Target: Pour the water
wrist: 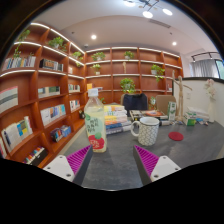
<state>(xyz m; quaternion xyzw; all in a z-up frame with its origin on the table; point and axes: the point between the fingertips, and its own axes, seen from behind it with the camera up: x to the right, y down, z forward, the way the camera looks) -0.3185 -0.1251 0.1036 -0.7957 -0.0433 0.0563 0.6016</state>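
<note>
A clear plastic bottle [95, 122] with a white cap and a red and green label stands upright on the grey table [112, 165], just ahead of my left finger. To its right stands a white mug [147, 130] with a handle on its left side. My gripper [113, 160] is open, its magenta pads [79, 160] spread wide apart with nothing between them. Both the bottle and the mug lie beyond the fingertips.
A stack of books [118, 120] lies behind the bottle and mug. A red coaster [176, 135] sits on the table to the right. Curved wooden bookshelves [40, 95] line the left wall, and plants [127, 86] stand at the back.
</note>
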